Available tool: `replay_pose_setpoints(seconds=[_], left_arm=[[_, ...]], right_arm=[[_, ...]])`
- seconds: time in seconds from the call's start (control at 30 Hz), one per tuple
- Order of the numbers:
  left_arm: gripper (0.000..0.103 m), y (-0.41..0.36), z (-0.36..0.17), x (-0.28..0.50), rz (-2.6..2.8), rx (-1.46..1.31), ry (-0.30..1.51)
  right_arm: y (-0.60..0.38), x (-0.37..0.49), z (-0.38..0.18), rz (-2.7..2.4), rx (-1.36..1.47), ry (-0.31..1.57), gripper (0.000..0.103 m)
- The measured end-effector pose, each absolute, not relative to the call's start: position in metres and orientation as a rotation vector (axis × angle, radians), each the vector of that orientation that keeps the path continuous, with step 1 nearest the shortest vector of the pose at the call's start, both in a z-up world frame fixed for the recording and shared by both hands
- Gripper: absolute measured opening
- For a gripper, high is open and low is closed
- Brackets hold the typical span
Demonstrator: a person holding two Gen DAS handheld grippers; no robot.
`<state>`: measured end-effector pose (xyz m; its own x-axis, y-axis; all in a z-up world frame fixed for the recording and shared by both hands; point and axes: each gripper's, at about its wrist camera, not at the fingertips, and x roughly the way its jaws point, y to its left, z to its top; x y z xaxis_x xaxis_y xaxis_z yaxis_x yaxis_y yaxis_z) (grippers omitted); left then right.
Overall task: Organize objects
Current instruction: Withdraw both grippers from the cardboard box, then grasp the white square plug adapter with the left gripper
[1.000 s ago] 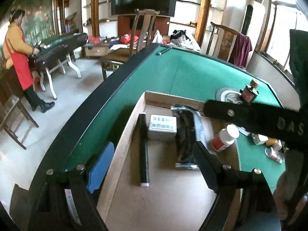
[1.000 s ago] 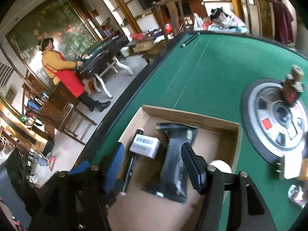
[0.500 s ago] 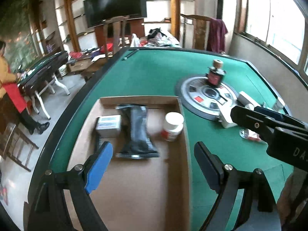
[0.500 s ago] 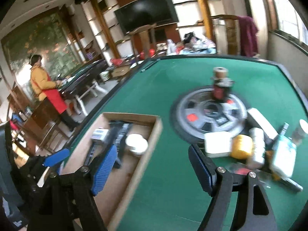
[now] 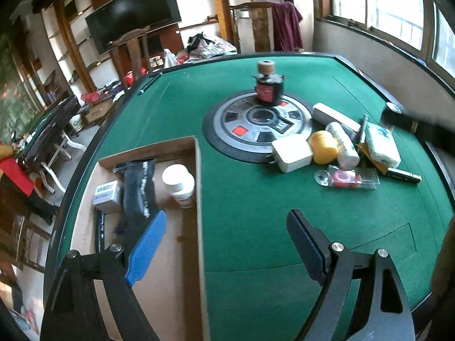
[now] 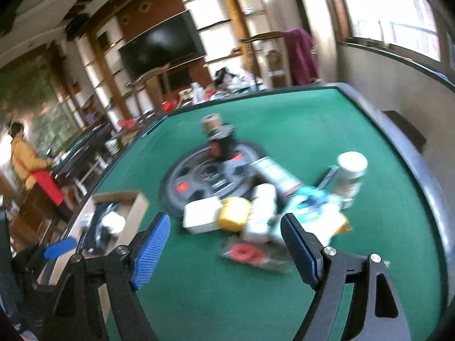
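A: A second ago the left gripper point(image 5: 226, 244) hung right over the cardboard box point(image 5: 196, 187), with the right gripper's arm crossing in front; now the box sits to the lower left of its view and open felt lies between the fingers. Its jaws stand wide apart, nothing in them.

B: The right gripper point(image 6: 224, 244) was over the box too. Now it faces the cluster of loose items, the view smeared by motion. Its jaws have just been opening and are spread wide, holding nothing.

A: The surface is a green felt table point(image 5: 250, 213) with a dark rim and a round grey centre disc point(image 5: 256, 125), on which a dark bottle with a cork top point(image 5: 267, 85) stands. The room has a wall television point(image 5: 133, 28), wooden chairs, shelves, and a window on the right. A person in yellow with a red apron point(image 6: 28, 164) stands at another table.

B: Inside the box lie a black pouch point(image 5: 136, 187), a white-capped bottle point(image 5: 179, 182) against the right wall, a small labelled carton point(image 5: 106, 196) and a black tube along the left.

A: Still out on the felt, beside the disc: a white block point(image 5: 291, 153), a yellow roll point(image 5: 324, 146), a white roll point(image 5: 342, 145), a tissue pack point(image 5: 381, 145) and a clear packet with a red ring point(image 5: 347, 177).
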<state>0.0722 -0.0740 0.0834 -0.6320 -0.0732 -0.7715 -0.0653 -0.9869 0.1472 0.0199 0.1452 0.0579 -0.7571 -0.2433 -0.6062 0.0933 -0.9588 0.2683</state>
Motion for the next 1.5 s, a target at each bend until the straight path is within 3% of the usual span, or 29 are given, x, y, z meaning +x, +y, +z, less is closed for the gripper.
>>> replay_pose_setpoints(seconds=[0.2,0.33,0.4,0.5,0.57,0.7,0.77,0.87,1.23,1.33,1.5], left_arm=[[0.086,-0.072,0.076,0.058,-2.816,1.441,-0.168],[0.086,-0.082,0.068,0.044,-2.797,1.444,-0.052],[0.086,-0.084,0.064,0.038,-2.795,1.451,0.003],[0.086,-0.081,0.059,0.027,-2.807,1.445,0.070],[0.086,-0.070,0.059,0.020,-2.879,1.396,0.004],[0.086,-0.033,0.056,0.009,-3.045,1.308,-0.422],[0.086,-0.017,0.048,-0.001,-3.065,1.325,-0.645],[0.086,-0.007,0.039,-0.018,-3.077,1.387,-0.773],[0.084,0.011,0.010,-0.055,-3.110,1.610,-0.859],[0.065,0.010,0.011,-0.058,-3.113,1.667,-0.807],[0.062,0.006,0.010,-0.052,-3.077,1.667,-0.716]], right_arm=[[0.218,-0.001,0.149,-2.965,0.806,-0.303,0.084],[0.247,0.003,0.193,-3.098,0.689,-0.245,0.098],[0.252,0.013,0.186,-3.098,0.635,-0.307,0.103],[0.247,0.015,0.136,-3.057,0.693,-0.394,0.103],[0.243,0.010,0.103,-3.043,0.761,-0.423,0.103],[0.239,-0.010,0.041,-2.971,0.971,-0.505,0.103],[0.247,-0.018,0.031,-2.929,1.043,-0.553,0.103],[0.259,-0.018,0.032,-2.943,1.018,-0.597,0.103],[0.265,-0.024,0.017,-2.928,1.072,-0.640,0.103],[0.259,-0.026,0.016,-2.915,1.080,-0.620,0.103],[0.249,-0.030,0.008,-2.890,1.122,-0.589,0.103]])
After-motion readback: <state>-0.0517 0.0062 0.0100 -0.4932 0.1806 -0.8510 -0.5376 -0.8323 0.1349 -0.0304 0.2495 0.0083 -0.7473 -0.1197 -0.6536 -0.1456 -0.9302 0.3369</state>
